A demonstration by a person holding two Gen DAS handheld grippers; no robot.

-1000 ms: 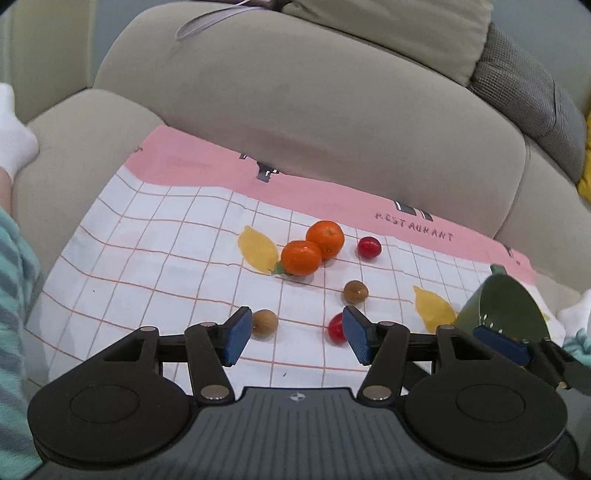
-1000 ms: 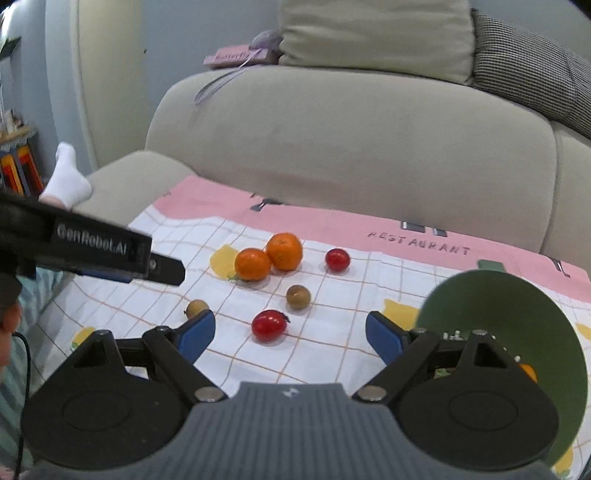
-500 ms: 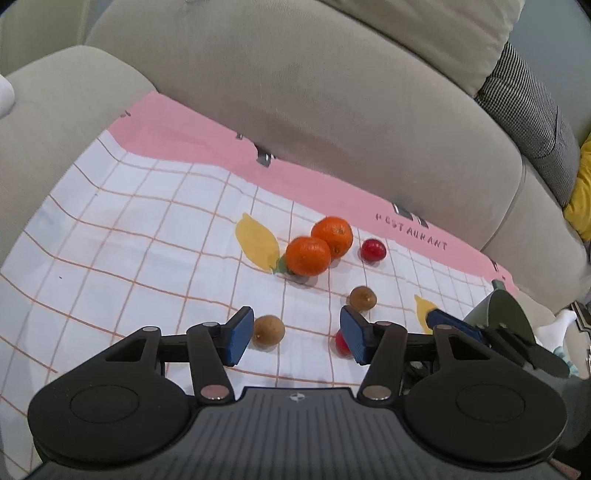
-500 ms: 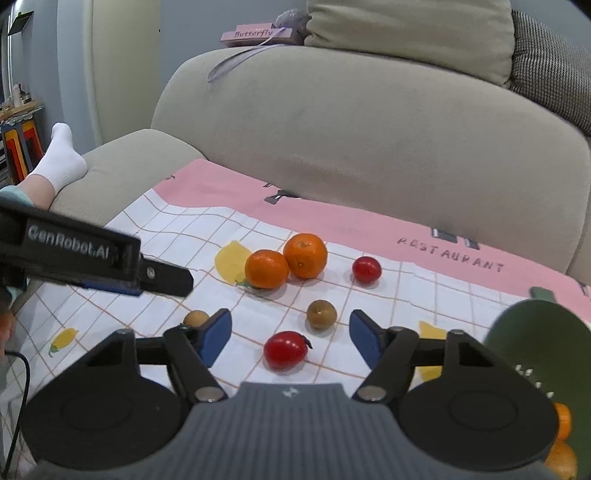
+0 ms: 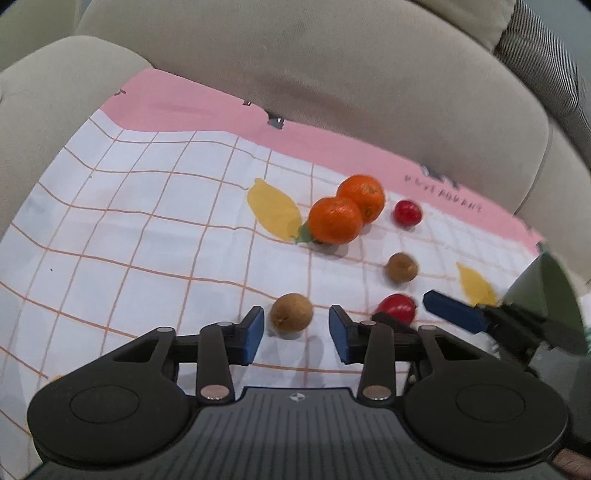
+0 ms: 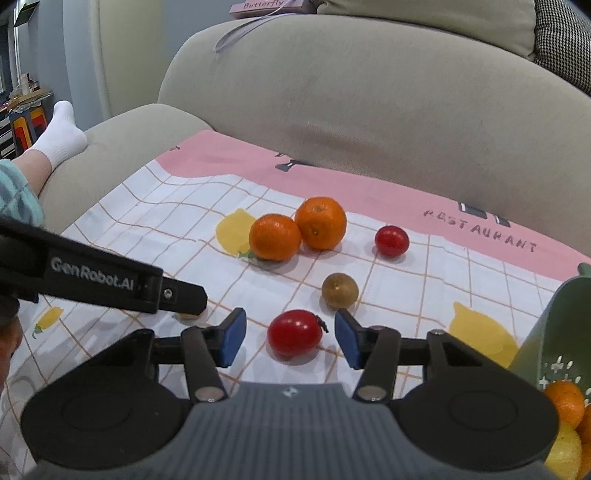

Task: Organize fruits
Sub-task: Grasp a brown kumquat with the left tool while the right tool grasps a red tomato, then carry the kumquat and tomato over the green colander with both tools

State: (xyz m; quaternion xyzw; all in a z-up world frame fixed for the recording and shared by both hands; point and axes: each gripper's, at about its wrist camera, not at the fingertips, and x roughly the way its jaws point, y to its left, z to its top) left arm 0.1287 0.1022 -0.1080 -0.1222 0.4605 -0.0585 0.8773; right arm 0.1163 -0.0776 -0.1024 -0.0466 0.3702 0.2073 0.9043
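Note:
Loose fruit lies on a checked cloth on the sofa seat. My left gripper is open, its pads either side of a brown kiwi, not touching it. My right gripper is open around a red tomato that lies on the cloth. Two oranges, a second tomato and a second kiwi lie beyond. A green colander at the right holds oranges and a yellow fruit.
The beige sofa backrest rises behind the cloth. A person's socked foot rests on the left armrest. The left gripper's arm crosses the right wrist view at the left. A pink book lies on the backrest top.
Both grippers have moved forward and down toward the cloth. The left now brackets the brown kiwi, the right brackets the near tomato. Both stay open.

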